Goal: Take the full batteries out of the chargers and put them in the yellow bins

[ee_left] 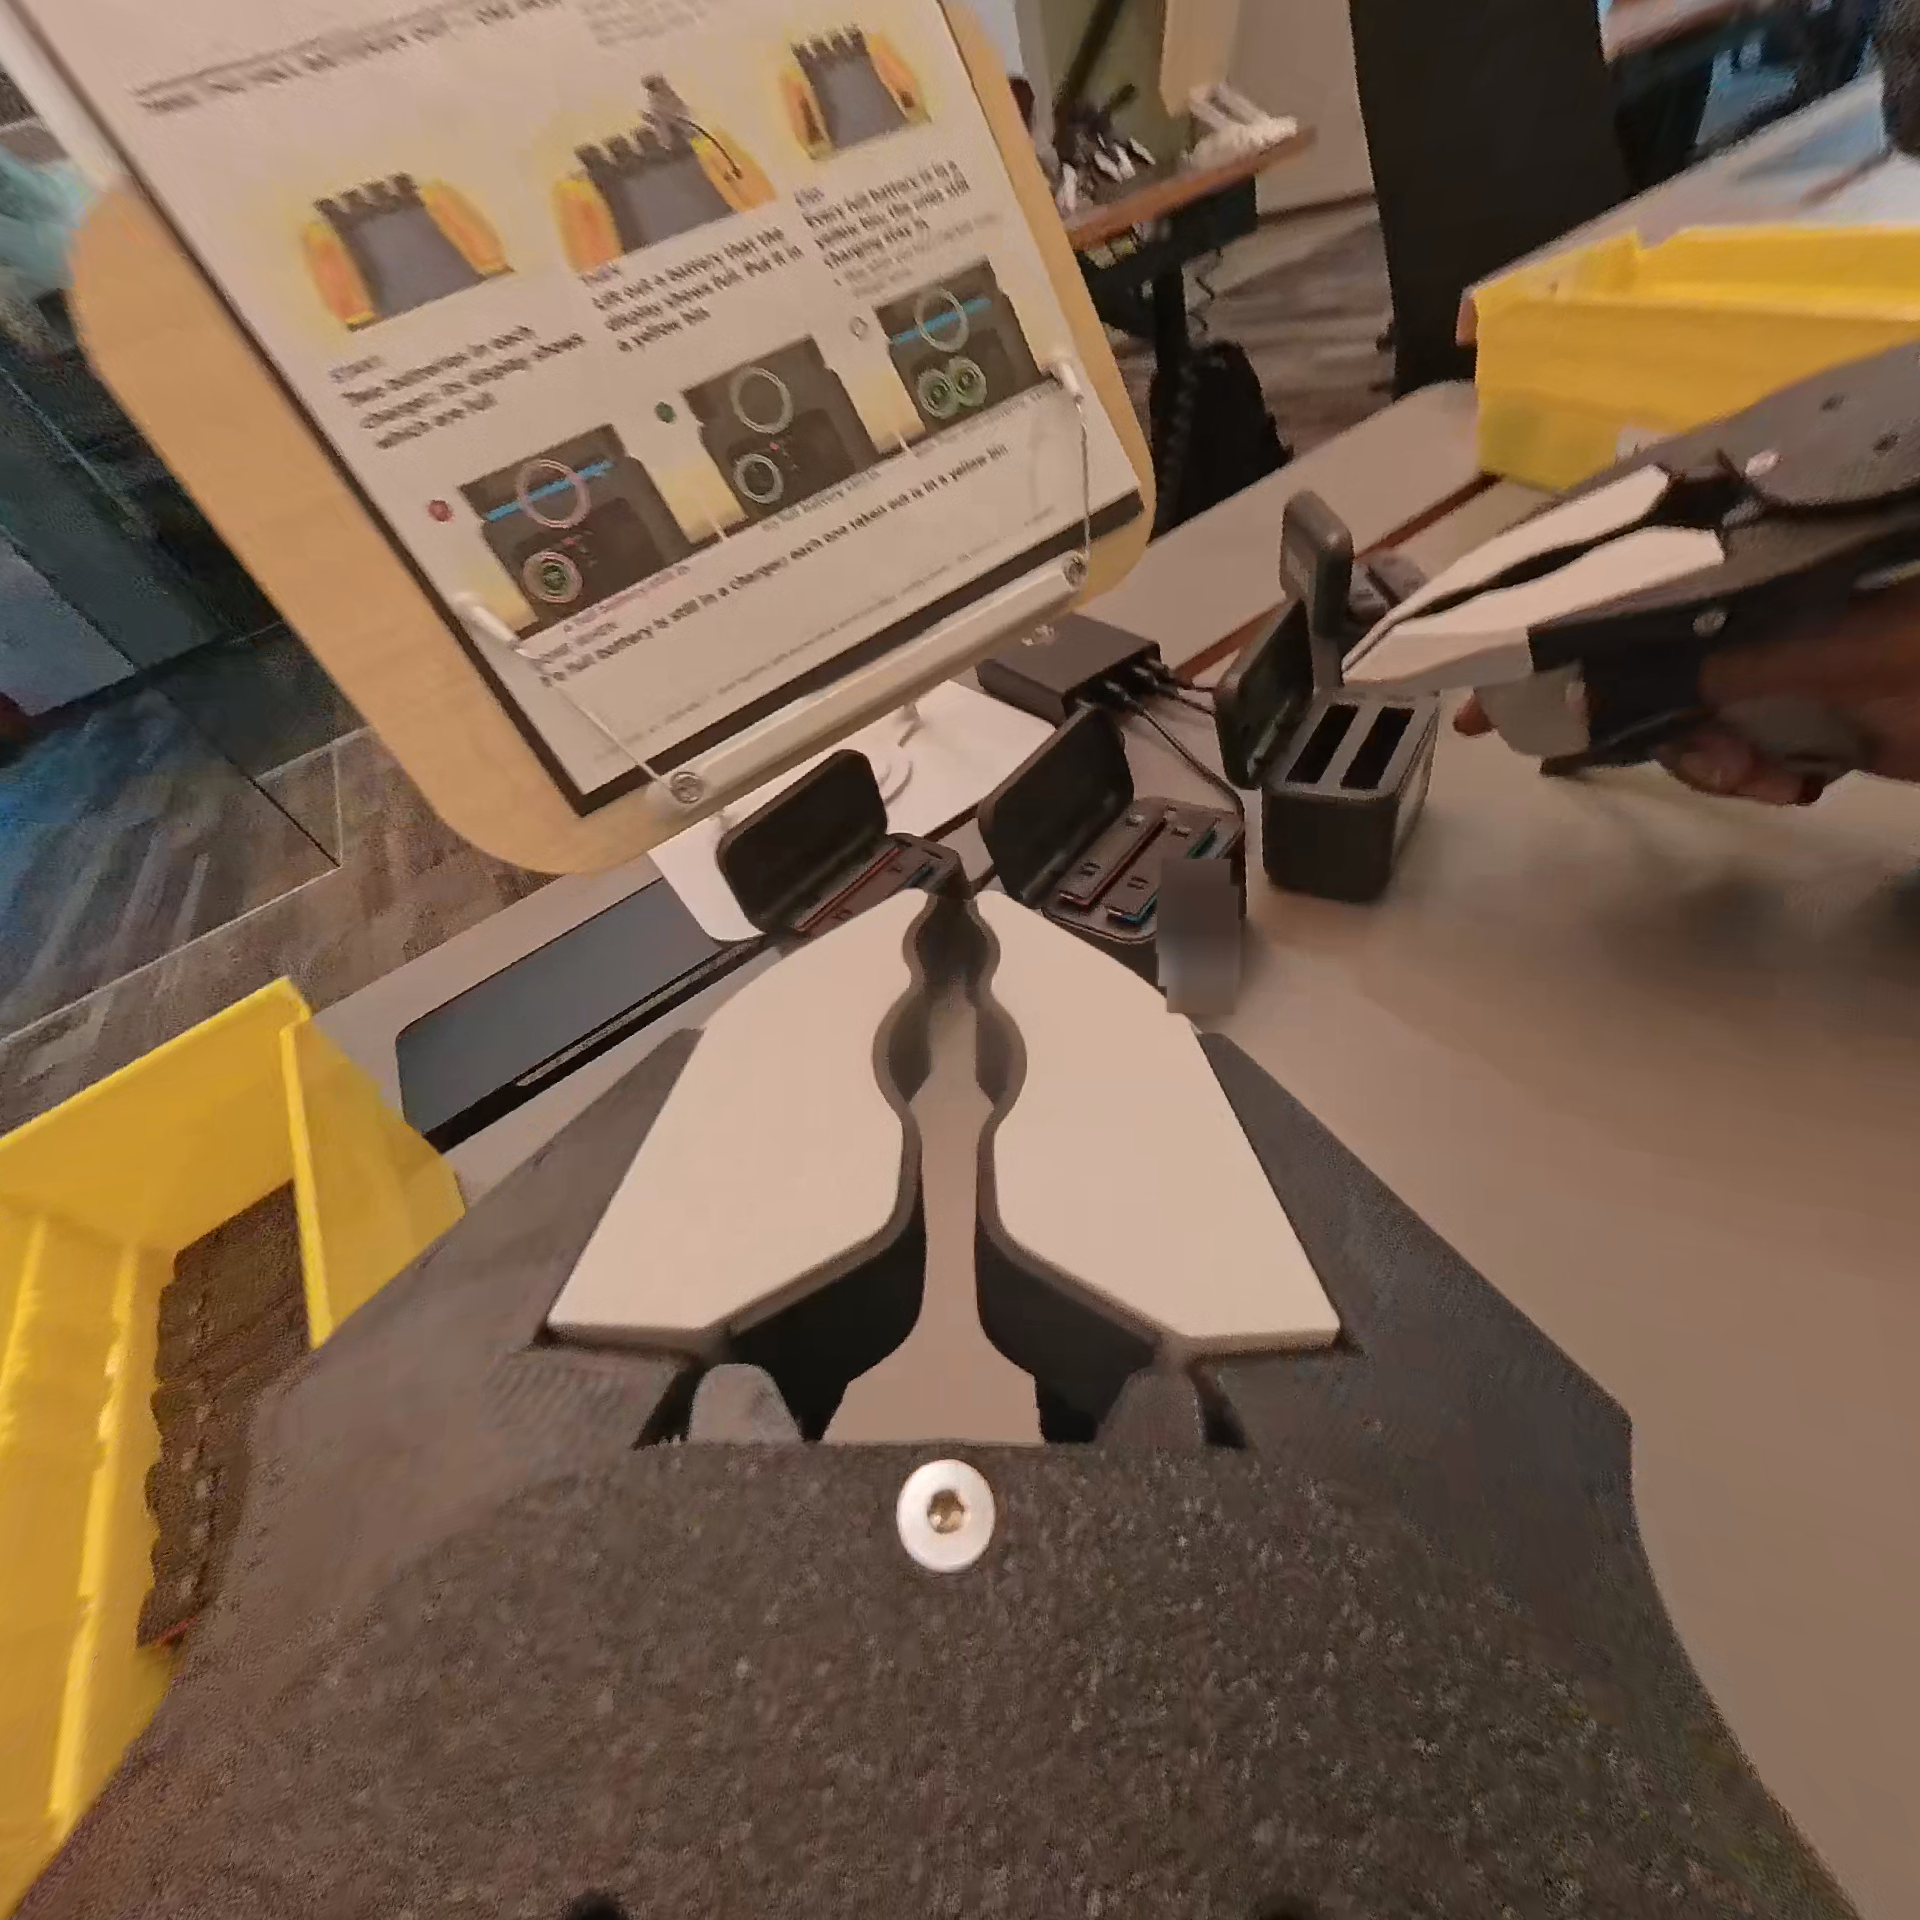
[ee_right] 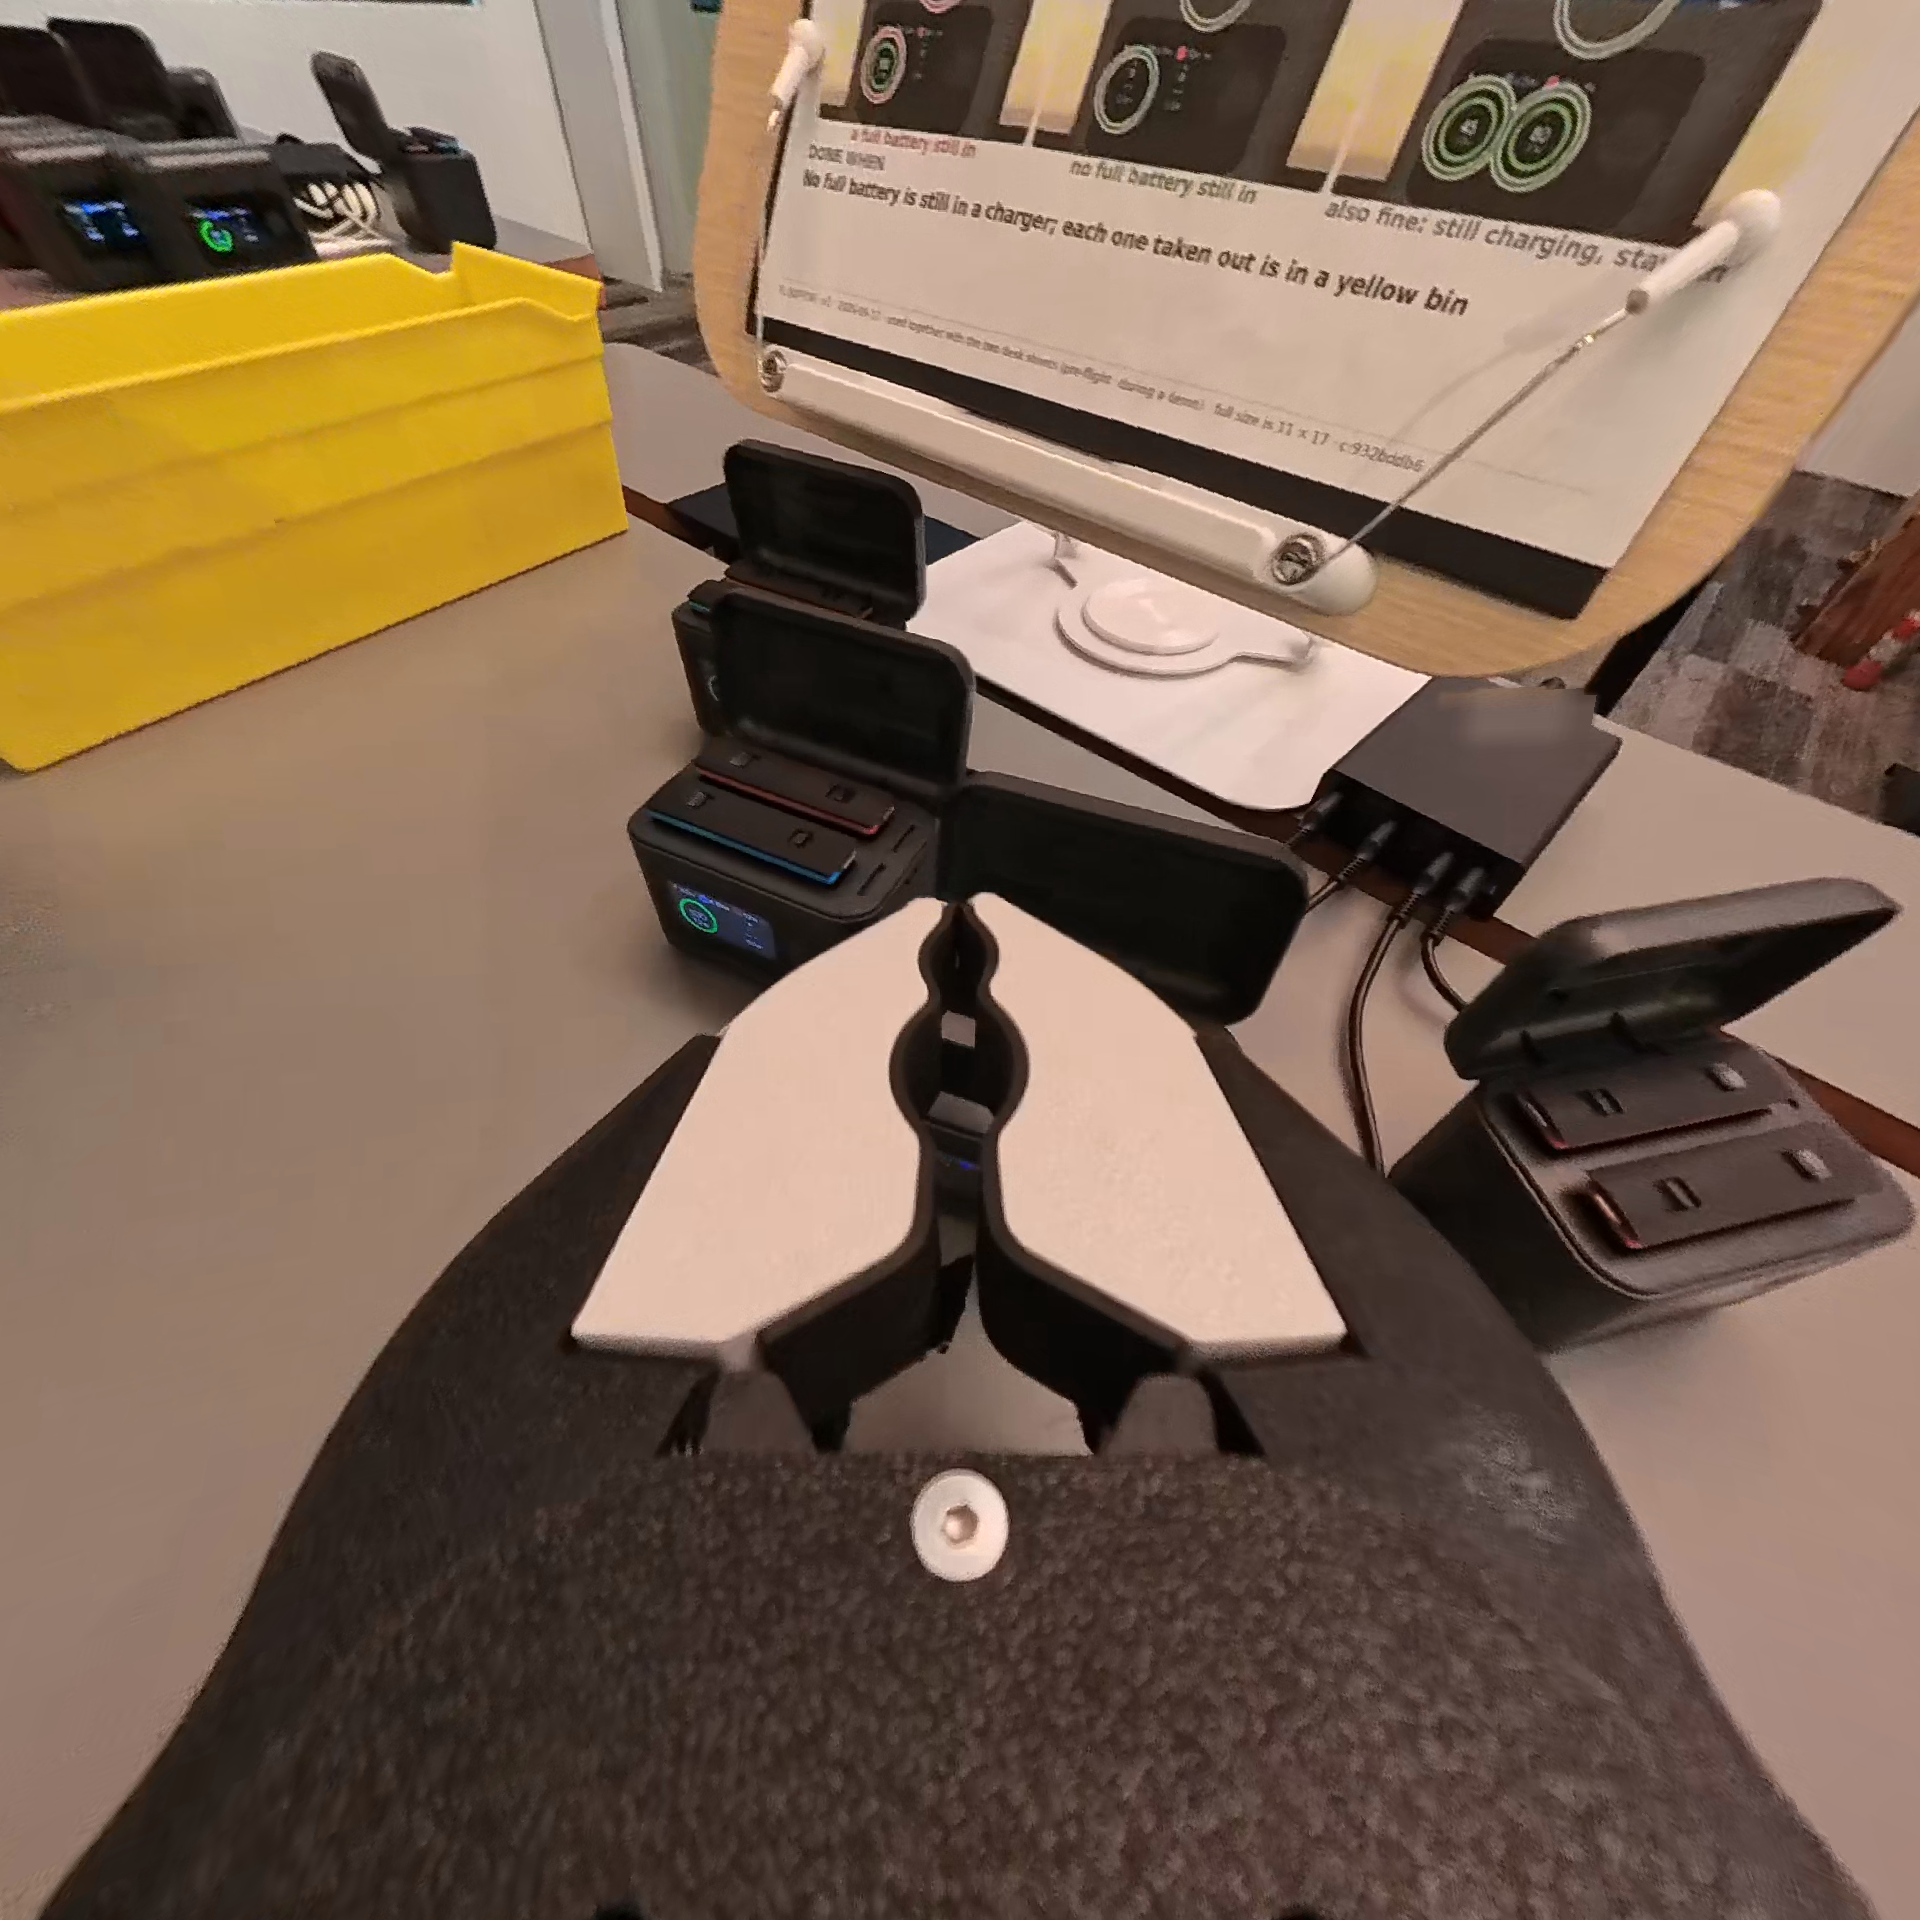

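My left gripper (ee_left: 954, 909) is shut and empty, above the grey table, pointing at a row of black chargers with open lids. The middle charger (ee_right: 769, 862) holds two batteries (ee_right: 769, 847), and its screen shows a green ring. The right charger (ee_right: 1662, 1195) also holds two batteries. My right gripper (ee_right: 956, 914) is shut with its tips (ee_left: 1351, 665) just over a charger (ee_left: 1340, 800) that shows two empty slots. I see no battery between its tips. One yellow bin (ee_left: 125, 1195) is at my left, another (ee_left: 1662, 343) at the far right.
An instruction board (ee_left: 623, 364) on a white stand leans over the chargers. A black power hub (ee_right: 1465, 790) with cables lies behind them. A yellow bin (ee_right: 291, 468) stands left of the chargers, with more chargers (ee_right: 156, 218) beyond it. A hand (ee_left: 1766, 727) holds the right gripper. Tip to tip, the grippers are about 20 centimeters apart.
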`<state>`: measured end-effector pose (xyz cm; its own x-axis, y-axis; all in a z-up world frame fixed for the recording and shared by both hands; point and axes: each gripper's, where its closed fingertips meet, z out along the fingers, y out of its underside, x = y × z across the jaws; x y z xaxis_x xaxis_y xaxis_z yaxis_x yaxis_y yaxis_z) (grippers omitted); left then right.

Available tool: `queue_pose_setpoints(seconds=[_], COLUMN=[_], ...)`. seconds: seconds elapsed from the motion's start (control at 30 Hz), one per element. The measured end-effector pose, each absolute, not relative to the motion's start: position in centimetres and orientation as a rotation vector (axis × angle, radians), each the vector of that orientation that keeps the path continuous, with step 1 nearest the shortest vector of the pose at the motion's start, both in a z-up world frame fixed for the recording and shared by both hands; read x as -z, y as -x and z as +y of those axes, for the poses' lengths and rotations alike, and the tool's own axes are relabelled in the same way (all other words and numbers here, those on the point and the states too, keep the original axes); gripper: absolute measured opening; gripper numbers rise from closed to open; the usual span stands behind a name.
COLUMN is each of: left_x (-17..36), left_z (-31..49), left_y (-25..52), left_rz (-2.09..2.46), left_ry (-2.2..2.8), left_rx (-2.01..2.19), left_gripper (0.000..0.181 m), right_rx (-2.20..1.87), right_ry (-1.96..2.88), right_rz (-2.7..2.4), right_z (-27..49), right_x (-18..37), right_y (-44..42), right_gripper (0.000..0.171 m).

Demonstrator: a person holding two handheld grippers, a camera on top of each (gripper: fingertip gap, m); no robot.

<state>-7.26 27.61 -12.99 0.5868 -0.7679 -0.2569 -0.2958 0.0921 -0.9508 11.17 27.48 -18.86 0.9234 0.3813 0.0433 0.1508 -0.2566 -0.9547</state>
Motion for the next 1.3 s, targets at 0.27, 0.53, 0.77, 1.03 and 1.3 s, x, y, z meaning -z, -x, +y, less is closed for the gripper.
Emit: queue_pose_setpoints(seconds=[0.27, 0.53, 0.77, 1.03, 1.3], left_x=[7.4, 9.0, 16.4, 20.8, 23.3], left_z=[28.7, 34.3, 38.2, 31.5, 30.6], left_y=[15.8, 24.0, 27.2, 26.4, 27.3], left_rz=[0.747, 0.922, 1.529, 2.174, 2.360], left_ry=[1.463, 1.745, 1.906, 1.815, 1.822], left_rx=[0.354, 0.171, -0.190, -0.136, -0.226], left_gripper=[0.009, 0.037, 0.037, 0.043, 0.041], right_rx=[-0.145, -0.141, -0.128, -0.100, -0.085], right_ry=[1.782, 1.791, 1.795, 1.811, 1.816], right_rz=[-0.488, -0.498, -0.528, -0.571, -0.595], right_z=[27.1, 27.1, 26.9, 26.9, 26.8], right_x=[18.6, 19.0, 19.4, 20.3, 20.6], right_y=[-10.3, -10.1, -10.0, -9.8, -9.7], right_gripper=[0.000, 0.000, 0.000, 0.000, 0.000])
